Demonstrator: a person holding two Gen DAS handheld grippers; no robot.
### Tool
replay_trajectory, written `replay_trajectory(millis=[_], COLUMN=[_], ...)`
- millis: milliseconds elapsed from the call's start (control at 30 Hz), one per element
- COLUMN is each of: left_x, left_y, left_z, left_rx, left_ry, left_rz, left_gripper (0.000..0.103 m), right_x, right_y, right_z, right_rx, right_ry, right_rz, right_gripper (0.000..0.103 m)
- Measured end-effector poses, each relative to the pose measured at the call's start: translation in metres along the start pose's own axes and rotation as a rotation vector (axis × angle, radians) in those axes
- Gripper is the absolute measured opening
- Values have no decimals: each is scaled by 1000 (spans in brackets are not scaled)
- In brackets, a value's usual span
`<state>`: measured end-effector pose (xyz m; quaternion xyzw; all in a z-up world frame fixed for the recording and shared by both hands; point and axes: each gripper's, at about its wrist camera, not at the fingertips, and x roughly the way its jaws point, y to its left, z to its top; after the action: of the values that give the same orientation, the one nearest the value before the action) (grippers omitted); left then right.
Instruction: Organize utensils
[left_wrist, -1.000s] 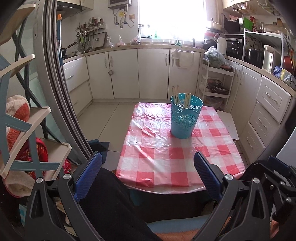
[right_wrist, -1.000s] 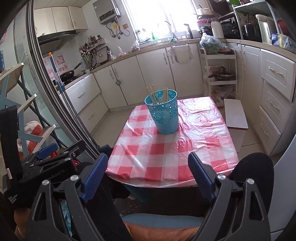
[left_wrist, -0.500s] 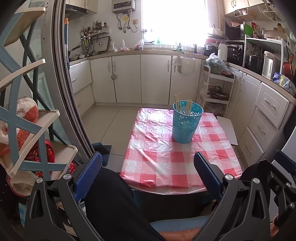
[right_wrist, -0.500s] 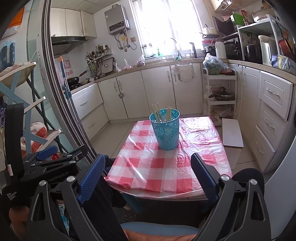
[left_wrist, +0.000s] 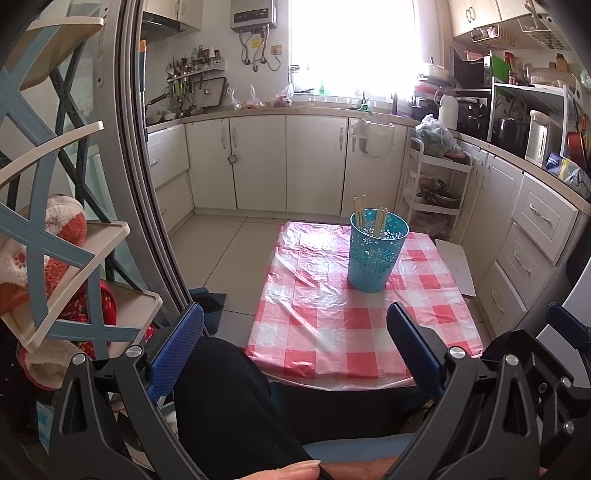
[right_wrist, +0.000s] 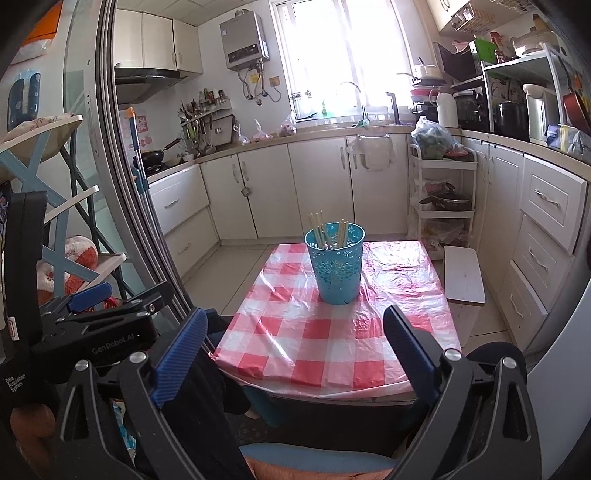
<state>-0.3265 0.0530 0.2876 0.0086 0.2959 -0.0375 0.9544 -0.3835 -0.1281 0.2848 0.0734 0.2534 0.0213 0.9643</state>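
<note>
A teal perforated holder (left_wrist: 375, 251) stands upright on a small table with a red-and-white checked cloth (left_wrist: 332, 325). Several wooden chopsticks (left_wrist: 360, 214) stand inside it. The holder also shows in the right wrist view (right_wrist: 335, 264), with the chopsticks (right_wrist: 319, 229) in it. My left gripper (left_wrist: 295, 339) is open and empty, held back before the table's near edge above my lap. My right gripper (right_wrist: 295, 339) is open and empty, also short of the table. The left gripper's body shows in the right wrist view (right_wrist: 92, 325).
A white board (right_wrist: 463, 275) lies beside the table's right side. White cabinets (left_wrist: 258, 162) line the back and right walls. A white trolley (left_wrist: 436, 184) stands at the back right. A shelf rack with soft toys (left_wrist: 55, 251) and a door frame (left_wrist: 147, 184) stand left.
Both grippers have tilted up and drawn back from the table; the holder now looks smaller and farther away. Both stay open and empty.
</note>
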Motion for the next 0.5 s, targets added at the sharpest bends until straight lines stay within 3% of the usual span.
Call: replay_trajectory(millis=[500], left_x=[-2], left_y=[-8], left_z=[-2], left_rx=[37], left_ry=[-11], left_rz=[16], left_gripper=[95], right_x=[5], right_y=[5], right_z=[-2], right_rx=[-15], right_ry=[8], right_rz=[1], right_gripper=[93])
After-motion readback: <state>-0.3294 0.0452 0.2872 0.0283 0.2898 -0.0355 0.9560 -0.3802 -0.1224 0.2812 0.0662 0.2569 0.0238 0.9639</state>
